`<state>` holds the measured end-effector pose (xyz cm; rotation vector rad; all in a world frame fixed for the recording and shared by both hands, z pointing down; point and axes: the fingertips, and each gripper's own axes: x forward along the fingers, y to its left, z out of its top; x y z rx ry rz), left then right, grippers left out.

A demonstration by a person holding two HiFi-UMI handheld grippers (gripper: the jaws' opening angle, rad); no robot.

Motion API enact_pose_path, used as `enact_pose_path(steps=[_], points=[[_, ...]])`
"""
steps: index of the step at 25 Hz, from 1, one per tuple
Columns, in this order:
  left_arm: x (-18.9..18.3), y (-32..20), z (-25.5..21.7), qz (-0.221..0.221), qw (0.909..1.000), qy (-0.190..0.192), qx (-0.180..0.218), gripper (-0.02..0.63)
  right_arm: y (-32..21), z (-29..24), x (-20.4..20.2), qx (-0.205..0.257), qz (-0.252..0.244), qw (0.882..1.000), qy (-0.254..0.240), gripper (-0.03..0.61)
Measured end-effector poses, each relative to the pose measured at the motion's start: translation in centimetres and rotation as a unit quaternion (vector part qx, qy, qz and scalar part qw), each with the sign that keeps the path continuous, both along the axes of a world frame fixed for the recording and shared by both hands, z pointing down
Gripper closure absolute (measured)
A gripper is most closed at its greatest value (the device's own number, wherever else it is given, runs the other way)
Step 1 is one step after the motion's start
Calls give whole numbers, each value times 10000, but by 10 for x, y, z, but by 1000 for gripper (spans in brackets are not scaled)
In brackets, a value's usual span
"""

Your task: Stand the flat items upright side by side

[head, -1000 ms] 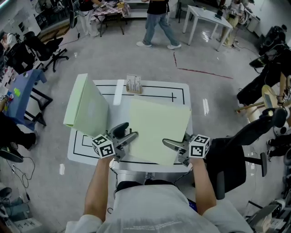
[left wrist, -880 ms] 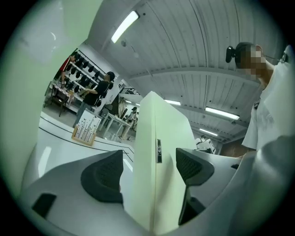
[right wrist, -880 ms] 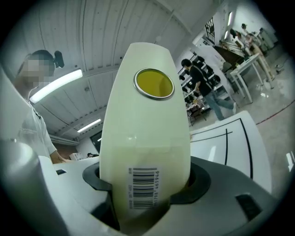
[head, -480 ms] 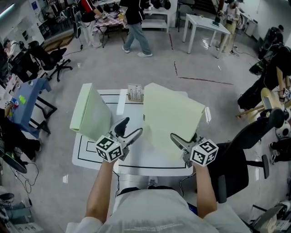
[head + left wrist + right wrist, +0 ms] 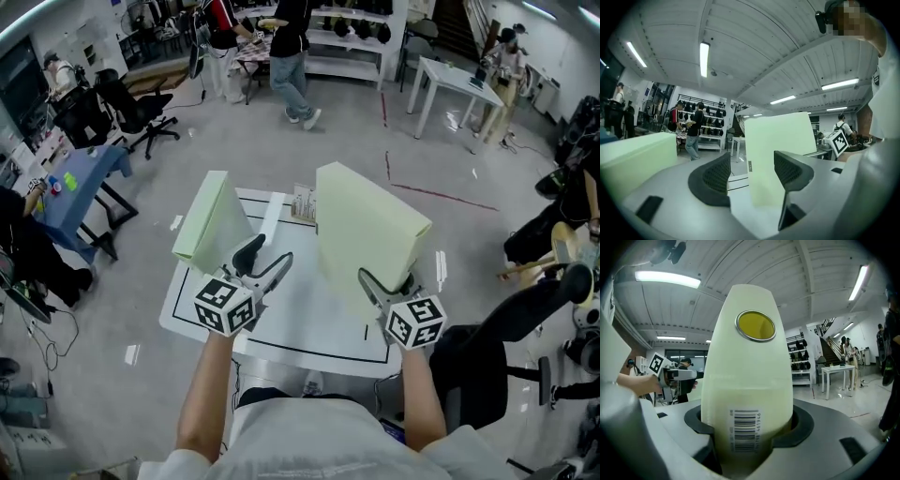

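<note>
Right binder first: nearly upright over the right half of the table, long axis running up, spine turned toward the person, broad face leaning a little to the right. Resting on its lower edge or hanging just clear: impossible to tell. Pinched low on the spine, at the barcode label, by the right tongs, pressed from both sides, reached roughly level from the near side.

Left binder likewise tipped up on edge, at the table's left margin, well apart from the first, so not yet side by side. Lies just outside the left tongs, on their left, not within them; touching or not, unclear. Left tongs spread, having just been closing somewhat, with nothing between them, only the far-off right binder seen through the gap. Left tongs plainly the nearer to the left binder. Probably calls for a swing leftward onto its spine, then closing the gap between the two.
</note>
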<state>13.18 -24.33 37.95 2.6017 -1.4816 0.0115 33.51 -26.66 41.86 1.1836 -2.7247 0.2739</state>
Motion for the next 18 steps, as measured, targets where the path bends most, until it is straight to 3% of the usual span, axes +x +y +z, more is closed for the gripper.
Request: enact_pose_path(steps=[6,12,18], points=[[-40,20,-40,-439,9983,-317,222,314,-6,-5,-44,35,-179,9998,41,239],[-103,40,-58,-1215,9900,-689,182,327,-6,-4,-87,351,-173,9989,268,239],[-172,46,-60,-1875,9805,-570,115,360,-9,-6,-128,654,-16,9970,418,239]])
